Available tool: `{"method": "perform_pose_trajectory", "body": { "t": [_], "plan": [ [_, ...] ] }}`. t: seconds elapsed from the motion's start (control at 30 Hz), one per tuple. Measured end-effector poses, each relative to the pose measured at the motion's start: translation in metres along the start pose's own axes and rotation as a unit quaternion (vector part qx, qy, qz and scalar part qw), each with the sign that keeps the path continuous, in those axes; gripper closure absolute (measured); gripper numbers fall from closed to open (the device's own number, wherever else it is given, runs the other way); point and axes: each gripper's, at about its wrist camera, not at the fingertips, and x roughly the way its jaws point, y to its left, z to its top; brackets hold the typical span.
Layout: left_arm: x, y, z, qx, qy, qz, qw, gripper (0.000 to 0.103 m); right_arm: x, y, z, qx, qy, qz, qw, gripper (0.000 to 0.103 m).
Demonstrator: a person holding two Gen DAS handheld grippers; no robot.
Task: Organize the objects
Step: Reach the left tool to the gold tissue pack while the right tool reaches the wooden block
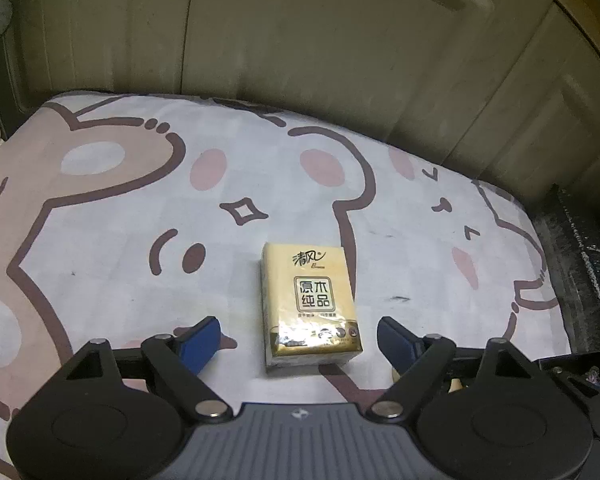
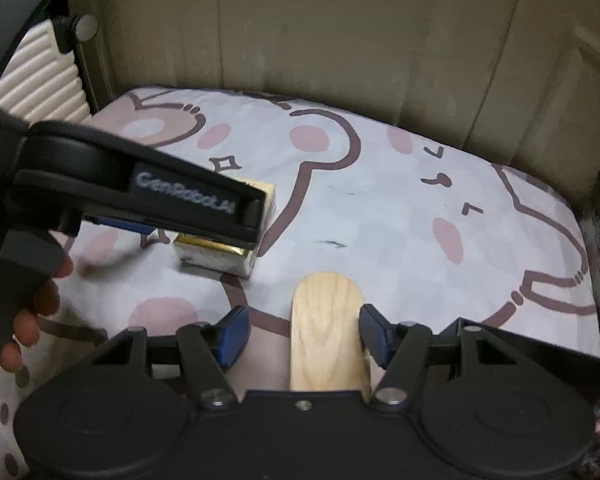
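Observation:
A yellow tissue pack (image 1: 310,304) lies flat on the cartoon-print sheet (image 1: 100,240). My left gripper (image 1: 300,342) hangs over the pack's near end, open, with a gap between each blue pad and the pack. In the right wrist view the same left gripper (image 2: 140,192) covers most of the tissue pack (image 2: 220,254), and a person's fingers (image 2: 32,312) hold its handle. A light wooden piece with a rounded end (image 2: 326,328) lies between the fingers of my right gripper (image 2: 302,336). The right pad sits at the wood's edge; the left pad stands clear of it.
Beige panelled walls (image 1: 300,60) rise right behind the sheet. A dark strip (image 1: 580,280) runs along the sheet's right edge. A white ribbed object (image 2: 40,76) stands at the far left corner.

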Motion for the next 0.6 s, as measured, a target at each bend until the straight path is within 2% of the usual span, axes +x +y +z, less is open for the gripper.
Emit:
{"method": "perform_pose_trajectory", "body": {
  "t": [0.3,0.4,0.47,0.6],
  "plan": [
    [0.014,-0.007,-0.002,0.012,0.01,0.009,0.9998,0.024,0.008,0.0,0.007,-0.026,0.015,-0.011,0.999,0.042],
    [0.016,-0.008,-0.001,0.014,0.01,0.012,0.9998,0.025,0.011,0.002,0.009,-0.035,0.023,-0.009,0.999,0.037],
    [0.017,-0.009,-0.001,0.016,0.009,0.017,0.9997,0.029,0.013,0.004,0.009,-0.048,0.03,-0.011,0.998,0.033],
    [0.017,-0.008,0.0,0.019,0.011,0.02,0.9996,0.035,0.014,0.009,0.009,-0.058,0.039,-0.015,0.997,0.032]
  ]
}}
